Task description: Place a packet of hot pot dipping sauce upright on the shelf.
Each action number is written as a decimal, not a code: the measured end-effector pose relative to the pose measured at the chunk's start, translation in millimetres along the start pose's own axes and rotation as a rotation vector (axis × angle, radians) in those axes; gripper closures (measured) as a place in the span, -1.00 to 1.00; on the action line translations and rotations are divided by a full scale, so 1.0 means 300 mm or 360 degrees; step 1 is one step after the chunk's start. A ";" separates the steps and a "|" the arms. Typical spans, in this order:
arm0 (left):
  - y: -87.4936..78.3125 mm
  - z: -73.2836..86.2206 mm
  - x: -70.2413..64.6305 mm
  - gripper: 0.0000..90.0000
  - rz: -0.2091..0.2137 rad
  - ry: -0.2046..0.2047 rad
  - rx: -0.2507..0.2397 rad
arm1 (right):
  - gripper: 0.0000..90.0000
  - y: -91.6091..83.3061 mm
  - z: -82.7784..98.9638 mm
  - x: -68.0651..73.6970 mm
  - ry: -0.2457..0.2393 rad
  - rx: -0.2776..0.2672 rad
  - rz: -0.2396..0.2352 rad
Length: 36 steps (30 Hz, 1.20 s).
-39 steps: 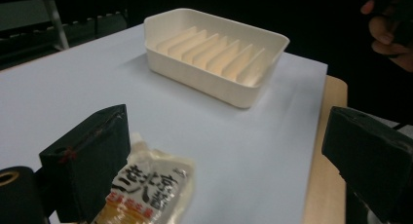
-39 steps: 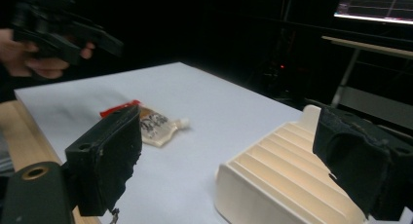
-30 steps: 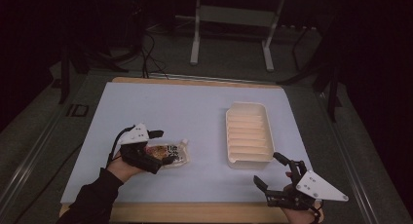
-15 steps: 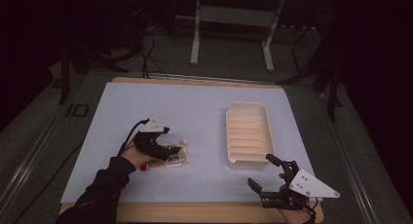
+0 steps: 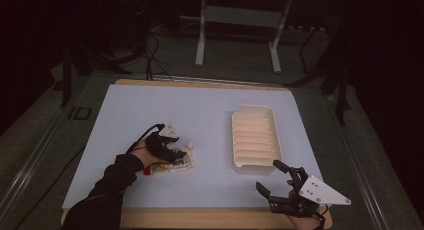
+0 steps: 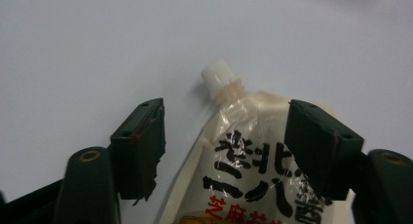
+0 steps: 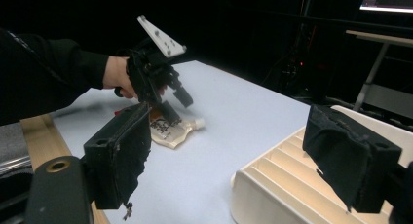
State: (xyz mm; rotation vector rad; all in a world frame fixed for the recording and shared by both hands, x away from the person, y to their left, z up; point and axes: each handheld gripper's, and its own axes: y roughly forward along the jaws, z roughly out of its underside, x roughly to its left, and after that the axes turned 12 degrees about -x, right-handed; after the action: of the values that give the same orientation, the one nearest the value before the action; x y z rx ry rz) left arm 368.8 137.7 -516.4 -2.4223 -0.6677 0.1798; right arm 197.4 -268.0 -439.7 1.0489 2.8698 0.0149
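We have the left gripper (image 6: 224, 141) spread wide over the pouch (image 6: 253, 180) at the near left, about to grasp. The right gripper (image 5: 280, 182) waits open beside the tray (image 5: 254, 139). Next: close squarely.

We see a cream pouch (image 6: 253, 170) with a white screw cap (image 6: 217, 74), printed in bold black characters over orange-red lettering, lying on a pale blue-white table (image 5: 200, 115) edged in light wood. Beside it we note a ribbed cream-white tray (image 5: 255, 137) and black grippers (image 5: 280, 187), one carrying a grey plate (image 5: 322, 191).
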 end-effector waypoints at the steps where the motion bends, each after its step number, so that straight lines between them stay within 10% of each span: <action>1: 0.005 0.001 0.003 -0.27 0.0001 0.0016 0.0022 | -0.60 0.000 0.000 0.000 0.0000 0.0000 0.0000; 11: 0.033 0.016 0.010 0.04 0.0103 -0.0087 0.0142 | -0.59 0.001 0.000 -0.008 0.0012 0.0013 -0.0023; 24: 0.046 -0.045 -0.053 0.80 0.0120 0.0092 0.0384 | -0.49 0.003 -0.002 -0.007 0.0049 0.0063 -0.0058; 36: -0.026 -0.057 -0.050 0.94 0.0065 -0.0016 0.0216 | -0.41 -0.007 -0.015 -0.011 0.0065 0.0034 -0.0048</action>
State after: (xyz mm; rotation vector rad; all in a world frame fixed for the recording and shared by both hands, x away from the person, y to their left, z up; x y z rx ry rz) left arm 357.5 126.4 -498.4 -2.3070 -0.5914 0.2462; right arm 198.2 -271.6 -435.1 1.0206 2.9284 0.0036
